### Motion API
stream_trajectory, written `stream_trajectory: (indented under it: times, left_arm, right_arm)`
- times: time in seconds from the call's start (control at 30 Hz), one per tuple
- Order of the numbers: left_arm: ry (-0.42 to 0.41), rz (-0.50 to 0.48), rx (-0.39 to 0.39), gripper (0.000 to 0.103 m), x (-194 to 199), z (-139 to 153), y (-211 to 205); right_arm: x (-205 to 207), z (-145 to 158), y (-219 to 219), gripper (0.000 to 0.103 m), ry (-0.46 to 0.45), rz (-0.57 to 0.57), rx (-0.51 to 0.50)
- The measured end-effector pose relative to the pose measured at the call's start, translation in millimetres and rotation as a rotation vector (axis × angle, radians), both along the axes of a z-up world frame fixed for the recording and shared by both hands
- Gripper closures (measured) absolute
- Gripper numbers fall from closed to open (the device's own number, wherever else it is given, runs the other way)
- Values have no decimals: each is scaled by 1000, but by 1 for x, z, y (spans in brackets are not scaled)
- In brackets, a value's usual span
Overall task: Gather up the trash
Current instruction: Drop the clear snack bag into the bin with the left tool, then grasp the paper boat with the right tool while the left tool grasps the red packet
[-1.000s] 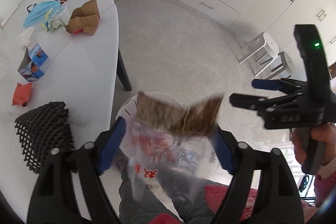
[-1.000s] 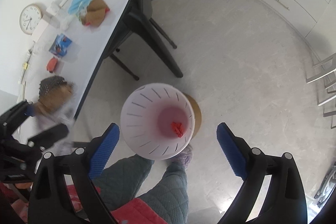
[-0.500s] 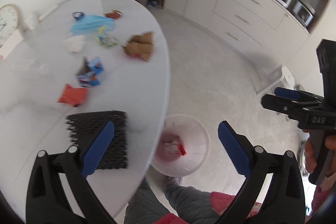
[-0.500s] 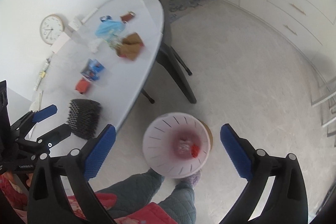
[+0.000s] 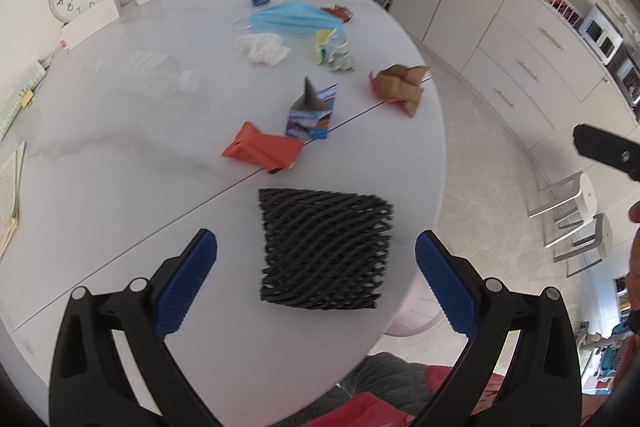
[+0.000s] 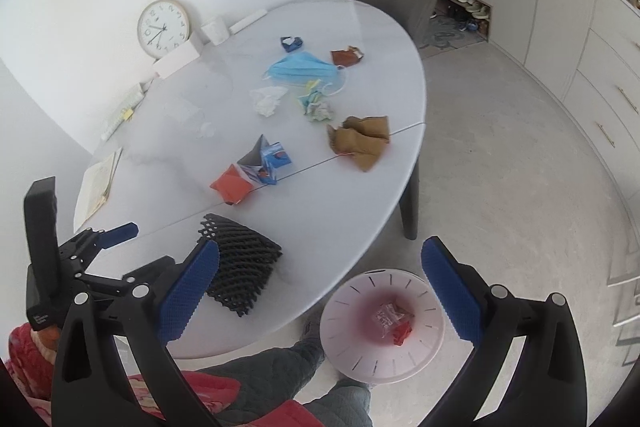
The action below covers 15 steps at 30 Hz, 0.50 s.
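My left gripper (image 5: 316, 251) is open and empty above the white table (image 5: 120, 187), its jaws wide on either side of a black foam net (image 5: 324, 251) lying flat below them. Further back lie an orange wrapper (image 5: 262, 149), a blue carton (image 5: 312, 111), crumpled brown paper (image 5: 400, 87), a blue face mask (image 5: 294, 19) and a white tissue (image 5: 262, 47). My right gripper (image 6: 320, 267) is open and empty above the table's near edge. On the floor stands the pale pink bin (image 6: 340, 339), holding a clear printed wrapper (image 6: 386, 315) and a red scrap (image 6: 402, 333).
A clock (image 6: 164, 27), a white mug (image 6: 216, 31) and papers (image 6: 98, 183) sit along the table's wall side. A grey chair (image 6: 394, 3) stands at the far end. White cabinets (image 6: 600, 67) line the right wall. The person's quilted legs (image 6: 280, 371) are beside the bin.
The left gripper let go of the clear and brown wrapper, which now lies in the bin, and swung left over the table. Both grippers rose and opened a little wider.
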State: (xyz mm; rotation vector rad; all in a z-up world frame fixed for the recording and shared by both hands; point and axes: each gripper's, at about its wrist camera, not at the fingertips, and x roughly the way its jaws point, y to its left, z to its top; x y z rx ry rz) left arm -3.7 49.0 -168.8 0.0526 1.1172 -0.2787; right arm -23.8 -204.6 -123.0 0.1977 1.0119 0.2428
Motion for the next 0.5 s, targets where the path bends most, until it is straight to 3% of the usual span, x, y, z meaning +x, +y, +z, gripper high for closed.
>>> stream_trajectory:
  times: [0.17,0.5]
  left_arm:
    - [35,59,-52,8,23,-13,29]
    - [28,60,-38,8,67,-16,58]
  right_arm:
    - [20,-6,28,3,20,48,-6]
    - [84,-46,93,3,76,158,-39]
